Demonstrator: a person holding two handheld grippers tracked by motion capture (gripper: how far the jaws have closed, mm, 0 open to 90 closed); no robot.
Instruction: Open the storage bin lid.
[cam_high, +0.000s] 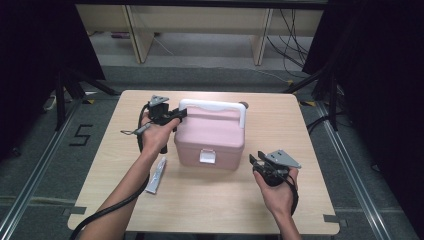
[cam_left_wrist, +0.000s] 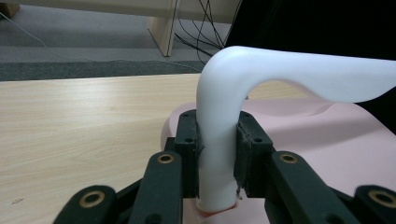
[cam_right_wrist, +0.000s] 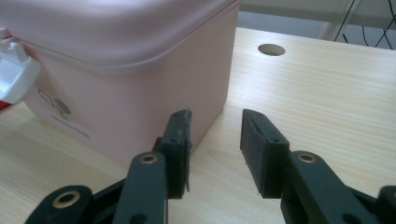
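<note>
Though the pink box (cam_right_wrist: 140, 88) bears print, none reads.

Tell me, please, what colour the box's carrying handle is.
White; the handle on the pink box shows best in the left gripper view.

An overhead camera looked forward across the table (cam_high: 210, 200); both gripper cameras sat close, sharing the pink box (cam_high: 210, 137), seemingly from opposite sides.

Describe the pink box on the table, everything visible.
The pink box looks like smooth plastic with rounded corners, and stands upright near the middle of the wooden table. Its lid is shut with a white latch at the front. The left gripper is clamped on the left post of its white handle.
</note>
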